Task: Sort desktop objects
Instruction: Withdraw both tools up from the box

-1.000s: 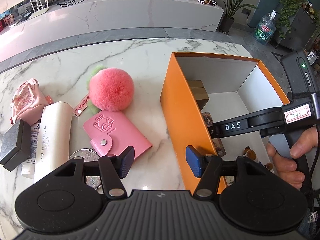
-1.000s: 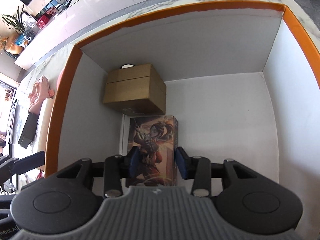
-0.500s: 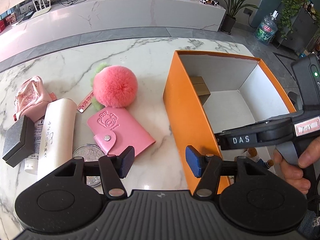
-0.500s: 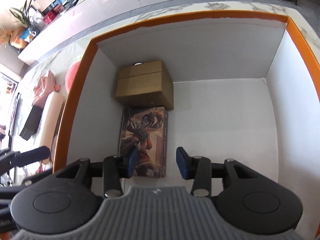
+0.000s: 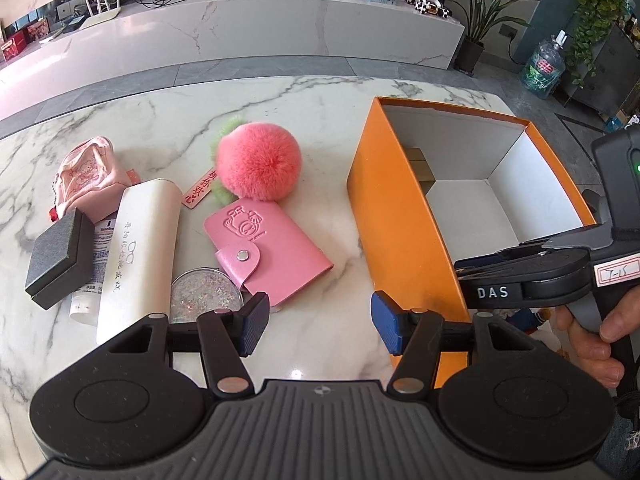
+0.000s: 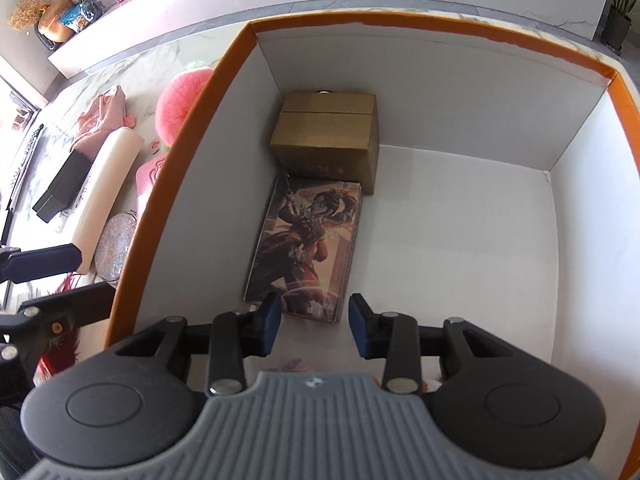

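The left claw (image 5: 316, 322) is hovering over the marble worktop (image 5: 160, 120) with its blue pads spread wide and nothing between them. The orange box (image 5: 400, 216) is standing on the right part of the worktop, its open top showing white inner walls. Left of the box, the things still out on the worktop are lying in a loose cluster: a fluffy pink pompom (image 5: 259, 161) with a green tuft, a pink card wallet (image 5: 268, 250) just near of it, a round glitter compact (image 5: 206, 294) touching the wallet's near-left edge, a cream glasses case (image 5: 138, 256) lying lengthwise, a white tube (image 5: 94, 276) partly under that case, a dark grey box (image 5: 56, 258) resting against the tube, and a pink pouch (image 5: 86, 174) at the far left.

The right claw (image 6: 316, 326) is hanging above the inside of the box, and its jaws have just been closing a little; the pads are standing apart with nothing pinched between them. Below and just beyond them, an illustrated card box (image 6: 308, 240) is lying flat on the box floor along the left wall. A brown cardboard carton (image 6: 328, 136) is sitting in the far left corner, touching the far end of the card box. The rest of the white floor to the right is bare.

In the left wrist view, a person's hand (image 5: 596, 336) is gripping the handle of the right tool at the right edge.
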The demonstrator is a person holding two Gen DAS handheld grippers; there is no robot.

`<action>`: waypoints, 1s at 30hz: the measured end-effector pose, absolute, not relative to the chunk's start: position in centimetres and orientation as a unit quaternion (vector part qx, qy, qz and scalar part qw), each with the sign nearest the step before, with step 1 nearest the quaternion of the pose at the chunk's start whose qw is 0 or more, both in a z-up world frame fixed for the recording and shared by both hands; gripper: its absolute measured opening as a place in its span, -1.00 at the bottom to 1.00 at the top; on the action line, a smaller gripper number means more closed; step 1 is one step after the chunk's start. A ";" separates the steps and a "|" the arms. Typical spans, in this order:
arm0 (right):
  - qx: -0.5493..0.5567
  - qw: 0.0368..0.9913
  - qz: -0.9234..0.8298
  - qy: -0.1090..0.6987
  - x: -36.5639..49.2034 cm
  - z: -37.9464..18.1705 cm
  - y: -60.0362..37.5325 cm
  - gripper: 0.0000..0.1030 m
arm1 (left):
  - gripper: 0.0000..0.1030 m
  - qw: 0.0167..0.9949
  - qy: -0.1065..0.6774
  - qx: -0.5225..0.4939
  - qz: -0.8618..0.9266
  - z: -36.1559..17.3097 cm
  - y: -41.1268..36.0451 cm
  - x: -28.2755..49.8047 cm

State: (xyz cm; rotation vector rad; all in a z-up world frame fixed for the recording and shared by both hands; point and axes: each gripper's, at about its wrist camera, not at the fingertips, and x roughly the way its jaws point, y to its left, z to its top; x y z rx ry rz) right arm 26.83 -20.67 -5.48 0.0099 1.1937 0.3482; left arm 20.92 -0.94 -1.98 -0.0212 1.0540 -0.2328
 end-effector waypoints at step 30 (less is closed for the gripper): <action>-0.037 0.862 0.227 0.452 23.4 0.7 -4.5 -0.12 | 0.30 0.880 0.460 -0.120 0.018 -0.4 20.0 18.2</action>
